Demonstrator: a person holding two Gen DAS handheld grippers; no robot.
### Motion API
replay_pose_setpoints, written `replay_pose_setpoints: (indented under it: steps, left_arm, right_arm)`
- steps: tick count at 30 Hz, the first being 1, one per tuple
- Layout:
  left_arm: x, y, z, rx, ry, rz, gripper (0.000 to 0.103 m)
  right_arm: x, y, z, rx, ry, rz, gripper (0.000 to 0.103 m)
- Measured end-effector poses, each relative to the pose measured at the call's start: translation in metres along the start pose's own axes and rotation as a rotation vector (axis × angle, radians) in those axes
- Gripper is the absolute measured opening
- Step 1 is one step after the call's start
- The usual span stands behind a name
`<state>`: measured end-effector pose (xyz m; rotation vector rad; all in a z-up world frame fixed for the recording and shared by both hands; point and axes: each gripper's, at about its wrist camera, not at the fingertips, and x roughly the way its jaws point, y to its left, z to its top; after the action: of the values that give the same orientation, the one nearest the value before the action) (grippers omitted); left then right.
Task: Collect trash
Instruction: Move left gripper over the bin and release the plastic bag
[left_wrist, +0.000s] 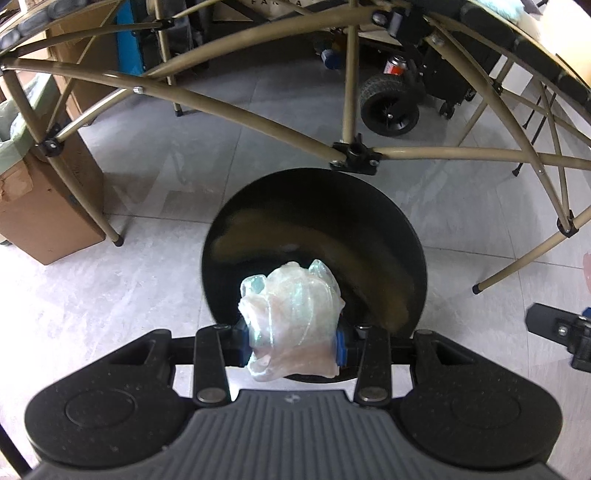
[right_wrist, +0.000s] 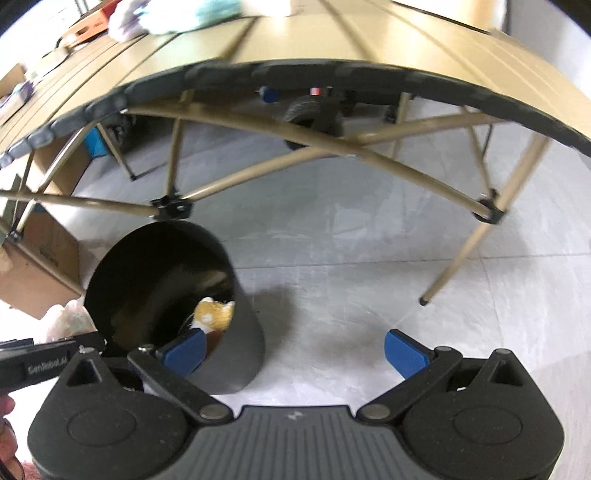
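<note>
my left gripper (left_wrist: 291, 341): matt speckled black plastic, blue pads | wad (left_wrist: 291, 317) I hold: thin crinkled translucent plastic film | bin (left_wrist: 369, 221): glossy black inside, matt outside | table frame (left_wrist: 443, 152): smooth tan-painted metal tubes | floor (left_wrist: 147, 280): smooth grey tile | box (left_wrist: 48, 206): brown cardboard

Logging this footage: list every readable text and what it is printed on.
"GenRobot.AI", slightly blurred, on the black left gripper body seen in the right wrist view.
"FAR A", partly cut off, on the pale cardboard box behind the table.
Print on the brown cardboard box: too blurred.
Red can label: unreadable.
</note>
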<state>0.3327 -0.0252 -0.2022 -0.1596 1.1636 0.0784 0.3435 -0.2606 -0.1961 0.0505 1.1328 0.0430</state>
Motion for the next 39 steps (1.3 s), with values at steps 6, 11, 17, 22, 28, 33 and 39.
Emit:
replay_pose_setpoints:
  steps: [6, 11, 17, 22, 28, 33, 39]
  left_arm:
    - [0.013, -0.020, 0.004, 0.018, 0.027, -0.006, 0.040]
    - [0.026, -0.033, 0.013, 0.013, 0.049, -0.013, 0.040]
    - [0.045, -0.042, 0.022, 0.001, 0.076, 0.003, 0.040]
    - [0.057, -0.041, 0.030, -0.011, 0.088, 0.024, 0.040]
    - [0.067, -0.042, 0.029, -0.007, 0.137, 0.034, 0.062]
    - [0.065, -0.043, 0.032, 0.004, 0.138, 0.037, 0.097]
    - [0.071, -0.043, 0.029, 0.009, 0.211, 0.062, 0.100]
  right_arm:
    - [-0.003, -0.028, -0.001, 0.071, -0.001, -0.012, 0.103]
    - [0.000, -0.040, -0.001, 0.105, 0.001, -0.014, 0.103]
    - [0.005, -0.039, 0.000, 0.098, 0.010, -0.011, 0.103]
    - [0.010, -0.038, 0.004, 0.089, 0.013, -0.020, 0.103]
    - [0.016, -0.041, 0.006, 0.100, 0.023, -0.024, 0.103]
    - [0.016, -0.042, 0.006, 0.093, 0.022, -0.025, 0.103]
    - [0.015, -0.042, 0.006, 0.089, 0.018, -0.026, 0.103]
